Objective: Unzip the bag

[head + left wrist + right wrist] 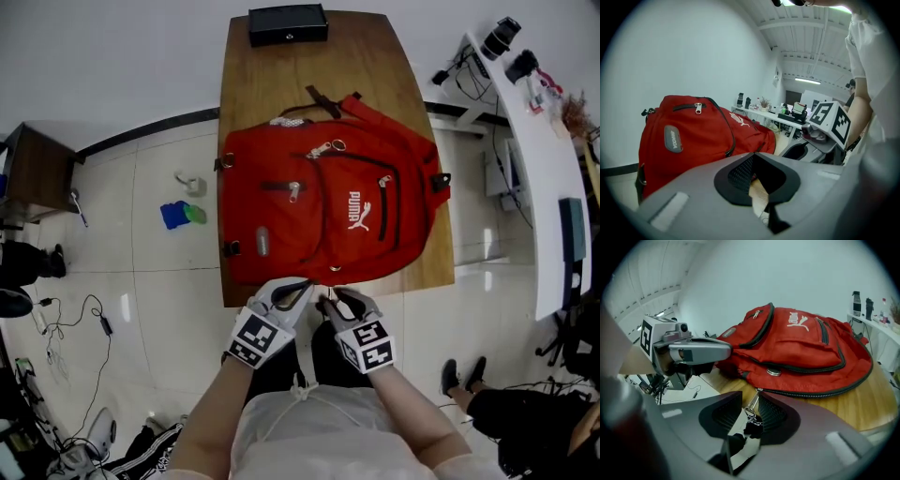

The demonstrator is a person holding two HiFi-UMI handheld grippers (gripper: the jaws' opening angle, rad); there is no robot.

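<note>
A red backpack (pixel 328 202) with a white logo lies flat on the wooden table (pixel 281 75), its zippers closed. Both grippers hover at the table's near edge, just below the bag's bottom. My right gripper (pixel 335 300) is open, and a metal zipper pull (pixel 752 403) with a small ring hangs between its pads at the end of the bag's long black zipper (pixel 811 392). My left gripper (pixel 298 292) is open beside it with nothing between its fingers. In the left gripper view the backpack (pixel 693 136) rises just ahead and the right gripper's marker cube (pixel 829 119) is at right.
A black box (pixel 288 23) sits at the table's far end. A white desk (pixel 534 141) with equipment runs along the right. Blue and green items (pixel 178 214) lie on the tiled floor at left, near a dark cabinet (pixel 33 173) and cables (pixel 94 314).
</note>
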